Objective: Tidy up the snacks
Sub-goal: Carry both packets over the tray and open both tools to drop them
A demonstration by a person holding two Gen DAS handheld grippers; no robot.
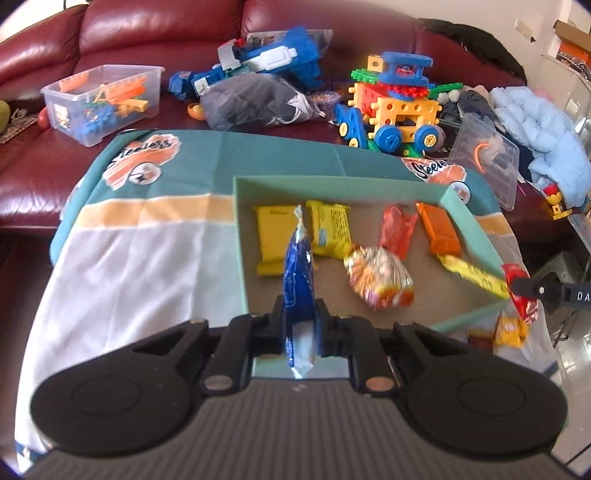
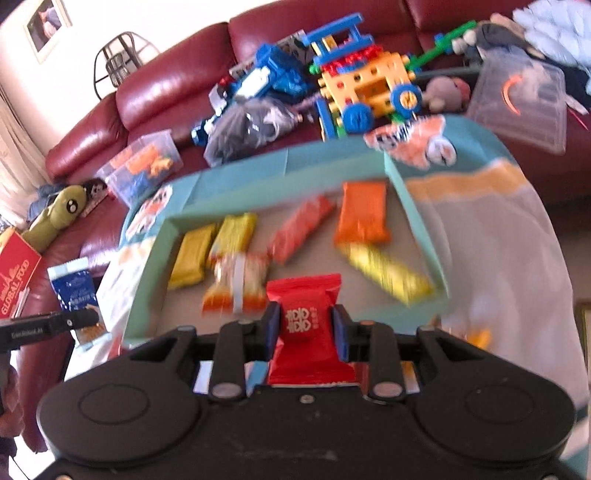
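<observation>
My left gripper [image 1: 299, 308] is shut on a blue snack packet [image 1: 298, 266], held edge-on above the near-left side of a teal box [image 1: 332, 184]. Inside the box lie two yellow packs [image 1: 273, 236], a red-orange pack [image 1: 397, 230], an orange pack [image 1: 439, 232], a long yellow bar [image 1: 476, 275] and a clear candy bag [image 1: 380, 280]. My right gripper [image 2: 306, 312] is shut on a red packet [image 2: 303, 291] over the box's near edge [image 2: 369, 314]. The right wrist view also shows the blue packet [image 2: 77, 291] at its left edge. The right wrist view is blurred.
The box sits on a teal, white and orange cloth [image 1: 147, 240]. Loose snacks [image 1: 509, 326] lie by its near right corner. Behind, a red sofa [image 1: 166, 29] holds a clear toy bin [image 1: 103, 99], a block vehicle [image 1: 399, 107] and a blue toy [image 1: 266, 59]. A red carton [image 2: 18, 280] stands left.
</observation>
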